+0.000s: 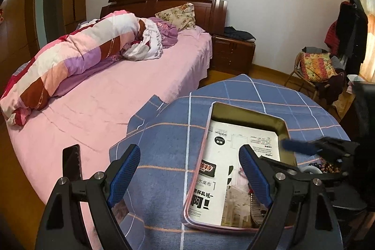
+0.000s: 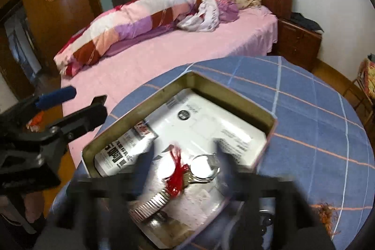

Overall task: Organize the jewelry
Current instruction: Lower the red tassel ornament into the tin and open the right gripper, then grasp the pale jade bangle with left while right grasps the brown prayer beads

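Metal tin (image 2: 236,95), dull gold inside, w/ glossy printed paper (image 2: 211,123) lining it; shiny ribbed-metal watch (image 2: 187,179) on that paper; woven cloth (image 2: 316,109) under tin.

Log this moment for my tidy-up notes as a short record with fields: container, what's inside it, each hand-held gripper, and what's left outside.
container: open metal tin on the blue checked tablecloth
lining: printed paper sheet
inside: silver wristwatch with a stretch band, and a red tassel lying against it
left hand-held gripper: open, empty, at the tin's left rim
right hand-held gripper: open above the watch, blurred, nothing between the jaws
outside: beaded jewelry to the right of the tin
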The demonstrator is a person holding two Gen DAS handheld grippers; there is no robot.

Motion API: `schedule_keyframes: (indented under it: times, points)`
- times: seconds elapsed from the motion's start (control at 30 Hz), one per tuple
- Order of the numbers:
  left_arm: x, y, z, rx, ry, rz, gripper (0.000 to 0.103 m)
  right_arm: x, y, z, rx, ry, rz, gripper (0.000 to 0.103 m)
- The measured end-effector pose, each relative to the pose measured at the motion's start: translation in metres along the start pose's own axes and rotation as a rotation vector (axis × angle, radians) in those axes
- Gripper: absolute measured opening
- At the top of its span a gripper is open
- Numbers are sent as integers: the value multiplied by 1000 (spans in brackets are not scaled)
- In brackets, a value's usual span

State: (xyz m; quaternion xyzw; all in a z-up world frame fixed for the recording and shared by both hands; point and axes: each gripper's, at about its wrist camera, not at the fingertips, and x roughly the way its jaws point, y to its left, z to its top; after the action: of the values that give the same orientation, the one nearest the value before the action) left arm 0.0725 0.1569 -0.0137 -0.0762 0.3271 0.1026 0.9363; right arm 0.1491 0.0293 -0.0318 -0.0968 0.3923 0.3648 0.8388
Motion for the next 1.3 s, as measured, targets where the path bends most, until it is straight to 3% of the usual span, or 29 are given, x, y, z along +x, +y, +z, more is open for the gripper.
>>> schedule_keyframes:
  times: [0.23,0.5,0.93,1.0,1.13,1.17,1.2,1.23,1.3]
  points:
    - [-10,-27,-8,39,-12,-41,86,-53,-39,-32,66,-34,-102,68]
    - [-17,-97,-27,176,4,-125,86,-111,-110,-95,230,-36,-323,69]
    - [-8,-192,-51,373,48,-176,85,-113,-129,-131,276,-61,-355,69]
    - [-1,-202,-57,394,82,-194,68,-113,-131,-135,277,-67,-362,70]
    - [19,-210,-66,405,162,-222,53,-113,-134,-136,283,-78,-364,73]
    - [21,-211,-68,401,174,-226,45,-113,-134,-139,280,-80,-364,73]
    - [25,-211,-70,399,191,-232,24,-113,-133,-138,278,-81,-363,74]
    - [27,-210,-71,395,207,-253,16,-112,-132,-137,277,-82,-360,74]
    - [24,-208,-71,385,197,-257,11,-111,-132,-138,272,-84,-356,74]
